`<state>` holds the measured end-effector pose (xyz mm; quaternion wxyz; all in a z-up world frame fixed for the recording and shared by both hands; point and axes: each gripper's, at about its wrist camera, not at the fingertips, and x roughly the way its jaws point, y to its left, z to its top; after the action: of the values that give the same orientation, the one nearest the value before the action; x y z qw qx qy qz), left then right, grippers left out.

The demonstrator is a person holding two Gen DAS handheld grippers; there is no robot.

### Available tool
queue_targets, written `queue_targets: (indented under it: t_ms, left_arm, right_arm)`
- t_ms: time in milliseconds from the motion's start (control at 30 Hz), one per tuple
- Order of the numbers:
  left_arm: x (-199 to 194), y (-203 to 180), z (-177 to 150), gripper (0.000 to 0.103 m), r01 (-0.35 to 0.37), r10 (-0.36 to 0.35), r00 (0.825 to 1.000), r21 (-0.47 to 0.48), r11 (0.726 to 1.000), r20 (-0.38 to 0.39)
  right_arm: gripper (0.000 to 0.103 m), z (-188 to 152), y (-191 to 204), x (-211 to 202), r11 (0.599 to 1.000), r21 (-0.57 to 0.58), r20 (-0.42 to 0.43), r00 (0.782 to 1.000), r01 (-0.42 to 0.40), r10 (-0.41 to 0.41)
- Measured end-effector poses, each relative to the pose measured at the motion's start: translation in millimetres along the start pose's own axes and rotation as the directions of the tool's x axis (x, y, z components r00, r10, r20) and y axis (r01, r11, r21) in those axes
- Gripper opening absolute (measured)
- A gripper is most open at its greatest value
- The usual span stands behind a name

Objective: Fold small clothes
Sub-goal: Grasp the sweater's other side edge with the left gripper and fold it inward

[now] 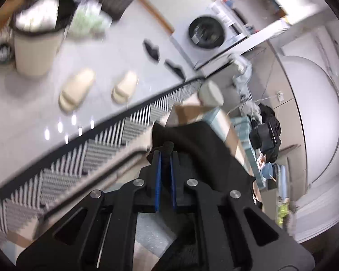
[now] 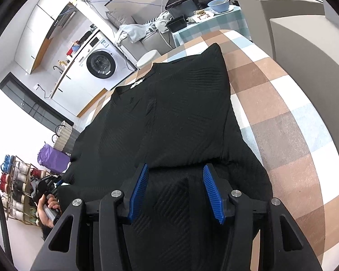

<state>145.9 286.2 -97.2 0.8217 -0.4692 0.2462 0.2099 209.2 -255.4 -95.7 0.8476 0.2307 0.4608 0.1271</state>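
A black ribbed knit garment (image 2: 169, 113) lies spread on the table's checkered cloth (image 2: 282, 117), a fold line running across it near my right gripper. My right gripper (image 2: 175, 168) hovers over its near part, jaws standing apart; the blue pads (image 2: 211, 189) press on nothing. At the garment's left edge a hand (image 2: 46, 207) holds my left gripper (image 2: 45, 186). In the blurred left wrist view my left gripper (image 1: 166, 154) is shut, a nub of the black garment (image 1: 203, 149) pinched between its pads, and the cloth drapes off to the right.
Beyond the table's edge are a washing machine (image 2: 100, 64), a round stool (image 2: 149, 58), a side table with a blue bowl (image 2: 219, 5) and a shoe rack (image 2: 15, 187). On the floor are beige slippers (image 1: 76, 90), a bin (image 1: 36, 49) and a zigzag rug (image 1: 79, 158).
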Motion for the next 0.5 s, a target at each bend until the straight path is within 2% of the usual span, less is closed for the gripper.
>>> queue_targets:
  t_ms: [67, 167, 233, 267, 300, 333, 367, 400, 433, 467, 500]
  left_arm:
    - [-20.9, -25.8, -0.5, 0.004, -0.02, 0.01, 0.996, 0.107, 0.994, 0.092]
    - [-50.2, -78.8, -13.5, 0.004, -0.002, -0.054, 0.98, 0.279, 0.96, 0.193]
    - [-62.9, -124.1, -35.9, 0.004, 0.057, -0.148, 0.972, 0.426, 0.903, 0.185]
    - [-67.0, -144.1, -47.8, 0.004, 0.093, -0.189, 0.97, 0.483, 0.871, 0.154]
    - [-67.8, -166.8, -66.1, 0.004, 0.148, -0.239, 0.966, 0.555, 0.819, 0.095]
    - [-64.4, -189.2, -88.3, 0.005, 0.224, -0.277, 0.961, 0.629, 0.745, -0.015]
    - [-60.3, -204.1, -106.9, 0.005, 0.281, -0.285, 0.952, 0.672, 0.685, -0.107]
    - [-54.2, -215.6, -129.7, 0.006, 0.341, -0.275, 0.938, 0.7, 0.627, -0.211]
    - [-48.8, -222.1, -145.9, 0.011, 0.378, -0.246, 0.926, 0.714, 0.59, -0.286]
    - [-44.6, -225.5, -162.5, 0.015, 0.389, -0.203, 0.921, 0.73, 0.562, -0.334]
    - [-43.3, -224.0, -177.4, 0.025, 0.39, -0.166, 0.918, 0.746, 0.54, -0.359]
  right_arm:
    - [0.052, -0.4, -0.5, -0.4, 1.0, 0.001, 0.002, 1.0, -0.001, 0.001]
    - [0.052, -2.0, -1.5, -1.4, 1.0, 0.005, 0.003, 1.0, -0.005, 0.005]
    - [0.052, -3.6, -2.2, -1.4, 1.0, 0.0, 0.002, 1.0, -0.004, 0.004]
    - [0.052, -4.3, -3.1, -1.5, 1.0, 0.003, 0.002, 1.0, -0.008, 0.008]
    - [0.052, -5.1, -4.2, -1.6, 1.0, 0.009, 0.002, 1.0, -0.012, 0.012]
    - [0.052, -6.1, -5.2, -1.3, 1.0, 0.013, 0.001, 1.0, -0.012, 0.012]
    - [0.052, -6.7, -6.0, -1.3, 1.0, 0.014, 0.0, 1.0, -0.014, 0.014]
    - [0.052, -7.2, -6.8, -1.3, 1.0, 0.012, -0.001, 1.0, -0.015, 0.015]
    - [0.052, -7.6, -7.6, -1.4, 1.0, 0.016, -0.001, 1.0, -0.011, 0.011]
    - [0.052, -7.7, -8.6, -2.0, 1.0, 0.021, 0.0, 1.0, -0.01, 0.01]
    - [0.052, -7.7, -10.3, -3.2, 1.0, 0.028, 0.002, 1.0, -0.013, 0.013]
